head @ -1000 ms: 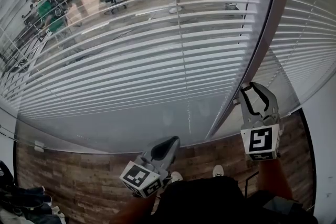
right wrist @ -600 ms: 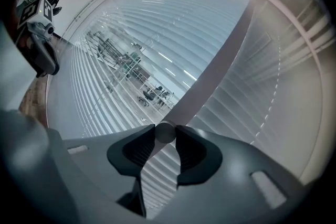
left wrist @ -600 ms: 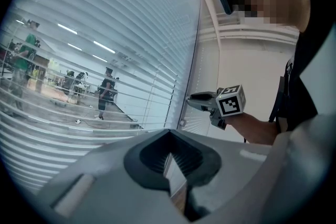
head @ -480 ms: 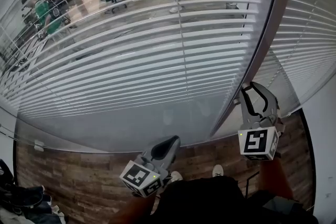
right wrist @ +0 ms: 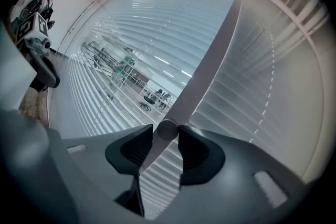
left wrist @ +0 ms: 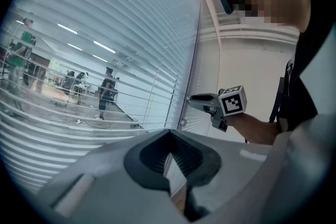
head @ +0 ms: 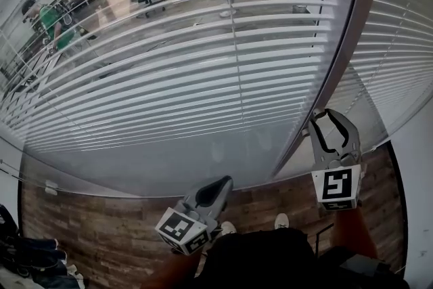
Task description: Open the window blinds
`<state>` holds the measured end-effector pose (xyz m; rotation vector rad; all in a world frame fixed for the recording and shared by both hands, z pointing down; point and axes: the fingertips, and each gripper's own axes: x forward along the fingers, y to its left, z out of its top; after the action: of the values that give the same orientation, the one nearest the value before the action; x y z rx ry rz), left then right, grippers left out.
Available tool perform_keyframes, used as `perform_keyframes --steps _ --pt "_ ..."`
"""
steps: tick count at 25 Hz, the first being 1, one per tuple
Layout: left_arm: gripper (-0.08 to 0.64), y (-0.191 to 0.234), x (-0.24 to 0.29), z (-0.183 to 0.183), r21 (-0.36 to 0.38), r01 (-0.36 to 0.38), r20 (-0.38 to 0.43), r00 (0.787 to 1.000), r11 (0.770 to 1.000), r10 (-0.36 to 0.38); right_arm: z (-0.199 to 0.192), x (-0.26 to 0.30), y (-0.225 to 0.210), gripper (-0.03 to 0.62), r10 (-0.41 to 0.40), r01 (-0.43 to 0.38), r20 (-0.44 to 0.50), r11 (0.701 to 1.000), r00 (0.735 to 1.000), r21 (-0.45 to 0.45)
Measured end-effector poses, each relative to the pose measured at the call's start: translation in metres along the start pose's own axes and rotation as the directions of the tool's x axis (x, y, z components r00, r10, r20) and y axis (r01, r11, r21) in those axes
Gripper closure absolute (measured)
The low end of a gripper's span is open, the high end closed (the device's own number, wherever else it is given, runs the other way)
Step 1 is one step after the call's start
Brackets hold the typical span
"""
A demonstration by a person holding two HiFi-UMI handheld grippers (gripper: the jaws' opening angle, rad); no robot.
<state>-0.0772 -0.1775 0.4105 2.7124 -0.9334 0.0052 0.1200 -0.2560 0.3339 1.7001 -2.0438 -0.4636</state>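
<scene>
White horizontal-slat window blinds (head: pixel 169 78) on the wide left pane stand tilted flat, the office beyond plainly visible through them, so the job there looks largely done. The left gripper (head: pixel 223 181) idles low in front of the glass, jaws together on nothing. The right gripper (head: pixel 330 120) has just been opening its jaws, the grey round-ended tilt wand (right wrist: pixel 167 129) between their tips, apparently being released. The narrower slatted blind (head: pixel 399 44) at far right looks more closed. No containers appear.
</scene>
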Motion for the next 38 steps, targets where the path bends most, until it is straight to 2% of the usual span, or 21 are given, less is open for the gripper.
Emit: perform_keyframes --steps 7,12,15,18,24,30,34,38 --pt "0.560 -0.004 -0.001 0.010 0.006 -0.003 -0.005 1.000 1.000 0.003 0.010 -0.005 -0.005 0.423 0.007 -0.008 0.003 1.000 1.000 0.023" --pt "0.560 -0.004 0.001 0.003 0.009 -0.004 -0.004 1.000 1.000 0.004 0.000 -0.005 -0.005 0.426 0.052 -0.058 0.042 0.985 0.998 0.162" --pt "0.560 -0.005 0.000 0.004 0.006 -0.001 0.005 1.000 1.000 0.001 0.004 -0.006 -0.012 0.423 0.098 -0.120 0.085 0.937 0.992 0.327" --pt "0.560 -0.008 -0.002 0.007 0.003 -0.005 -0.003 1.000 1.000 0.005 0.005 -0.006 -0.018 0.422 0.097 -0.129 0.096 0.885 0.991 0.447" --pt "0.560 -0.009 -0.011 0.001 0.003 -0.004 -0.007 1.000 1.000 0.004 0.002 -0.008 -0.009 0.416 0.087 -0.124 0.097 0.854 0.991 0.506" --pt "0.560 -0.009 -0.008 0.006 0.004 -0.010 0.000 1.000 1.000 0.010 0.000 -0.003 -0.014 0.429 0.113 -0.162 0.117 0.765 0.987 0.623" --pt "0.560 -0.007 -0.020 -0.007 0.008 -0.009 0.003 1.000 1.000 0.009 -0.001 -0.009 0.000 0.439 0.124 -0.171 0.118 0.778 0.985 0.605" --pt "0.560 -0.003 -0.019 -0.028 0.014 -0.003 -0.012 1.000 1.000 0.003 -0.018 -0.008 0.012 0.440 0.126 -0.162 0.103 0.798 0.987 0.581"
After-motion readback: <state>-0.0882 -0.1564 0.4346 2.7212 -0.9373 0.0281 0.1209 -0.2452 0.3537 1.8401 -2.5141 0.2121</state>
